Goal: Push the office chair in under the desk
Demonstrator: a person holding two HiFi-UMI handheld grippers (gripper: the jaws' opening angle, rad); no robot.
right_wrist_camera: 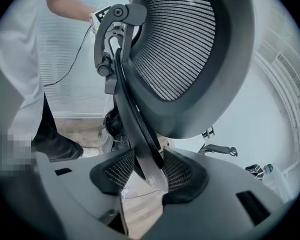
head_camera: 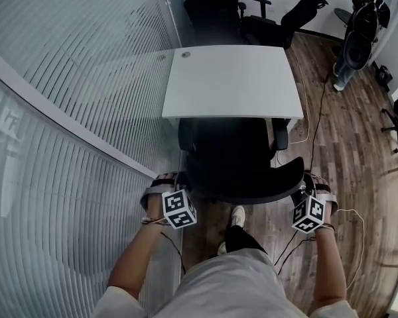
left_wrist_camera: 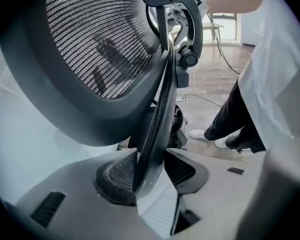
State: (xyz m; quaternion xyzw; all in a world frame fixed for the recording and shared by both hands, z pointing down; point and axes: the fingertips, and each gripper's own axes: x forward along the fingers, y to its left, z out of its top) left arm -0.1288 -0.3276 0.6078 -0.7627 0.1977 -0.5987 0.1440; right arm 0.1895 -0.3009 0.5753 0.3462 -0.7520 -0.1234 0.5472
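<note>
Floor: we see brown wood-plank boards [head_camera: 345,151].
Standing on it: white rectangular desk [head_camera: 232,81] at 12 o'clock; black mesh office chair [head_camera: 242,164] at its 6 o'clock edge, seat partly under.
Lying there: thin cable [head_camera: 322,105] at 3 o'clock.
Our footing: white shoe [head_camera: 237,216].

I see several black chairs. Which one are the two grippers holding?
The office chair between the person and the desk; the other chairs stand beyond the desk.

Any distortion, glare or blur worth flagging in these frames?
Head view: fisheye bows the striped glass, desk washed out, chair near-black. Both gripper views: dark round vignette, chair back sharp, jaws soft up close.
</note>
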